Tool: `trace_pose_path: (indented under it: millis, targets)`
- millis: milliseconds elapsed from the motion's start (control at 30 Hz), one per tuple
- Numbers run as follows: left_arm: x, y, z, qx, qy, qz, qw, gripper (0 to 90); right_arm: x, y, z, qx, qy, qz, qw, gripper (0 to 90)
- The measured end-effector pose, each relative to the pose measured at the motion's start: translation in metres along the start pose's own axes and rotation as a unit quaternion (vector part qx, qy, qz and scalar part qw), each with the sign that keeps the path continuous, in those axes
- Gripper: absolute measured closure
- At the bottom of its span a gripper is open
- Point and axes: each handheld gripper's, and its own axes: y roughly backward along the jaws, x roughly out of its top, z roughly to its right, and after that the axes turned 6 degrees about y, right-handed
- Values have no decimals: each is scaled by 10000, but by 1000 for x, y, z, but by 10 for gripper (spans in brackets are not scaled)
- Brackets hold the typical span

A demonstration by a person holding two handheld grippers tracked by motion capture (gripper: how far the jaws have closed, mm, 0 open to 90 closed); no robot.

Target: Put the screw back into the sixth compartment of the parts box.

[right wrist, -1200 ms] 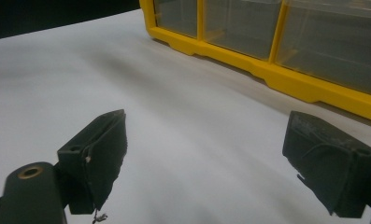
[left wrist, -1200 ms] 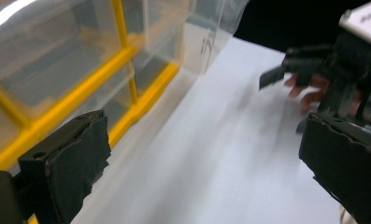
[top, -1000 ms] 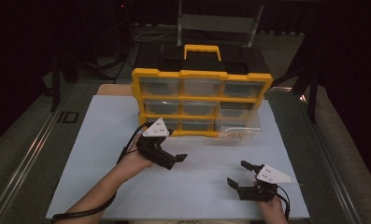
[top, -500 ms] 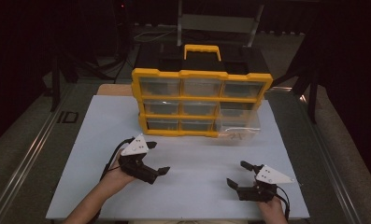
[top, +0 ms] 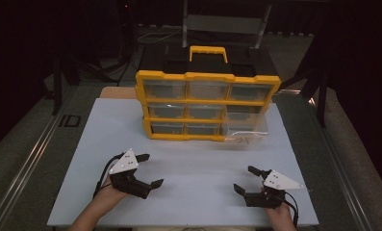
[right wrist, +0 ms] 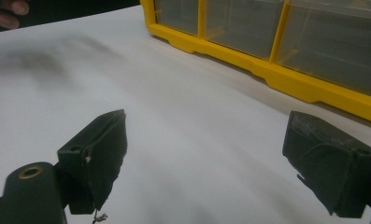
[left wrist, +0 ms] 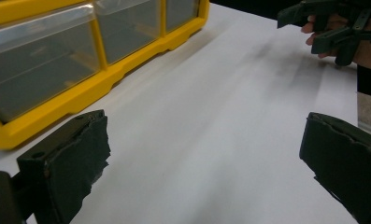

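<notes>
Drawers in the yellow organizer (top: pixel 208 107) are what you are working around, and the cabinet is standing upright at the far edge of the white mat (top: pixel 188 159), its black carry case and yellow handle (top: pixel 208 52) rising behind it. You are holding the left gripper (top: pixel 146 170) near the organizer's lower left corner, and its jaws are standing wide apart with nothing between them. You are resting the right gripper (top: pixel 248 179) well short of the organizer's lower right corner, jaws likewise spread and empty.

One clear drawer (top: pixel 244 126) at the organizer's bottom right is sticking out past the yellow frame, and that is where trouble is likely waiting. If you are reaching for it from the side, a jaw may be catching its thin clear wall and dragging it out crooked, or tipping out whatever it holds; its contents are too faint to make out. Pushing on it off-centre could be jamming it in its slot.

The organizer itself is standing free on the mat. Pulling hard on one drawer without steadying the frame could be sliding or tilting the whole cabinet toward you.

Both grippers are sitting low over the mat in front of the organizer, so a quick sweep forward risks knocking the yellow base (left wrist: pixel 103 77).
</notes>
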Motion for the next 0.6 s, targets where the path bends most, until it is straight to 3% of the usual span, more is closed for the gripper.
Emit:
trace_pose_path:
  millis: [133,400,600]
  targets:
    - [-15,11,-4,123,164,60,9998,23,0,0,0,6,5,-9,10000,138]
    - [-35,24,-9,280,294,94,9991,23,0,0,0,-9,14,-23,10000,139]
    - [-46,26,-10,331,252,109,9991,23,0,-1,0,-6,21,-31,10000,138]
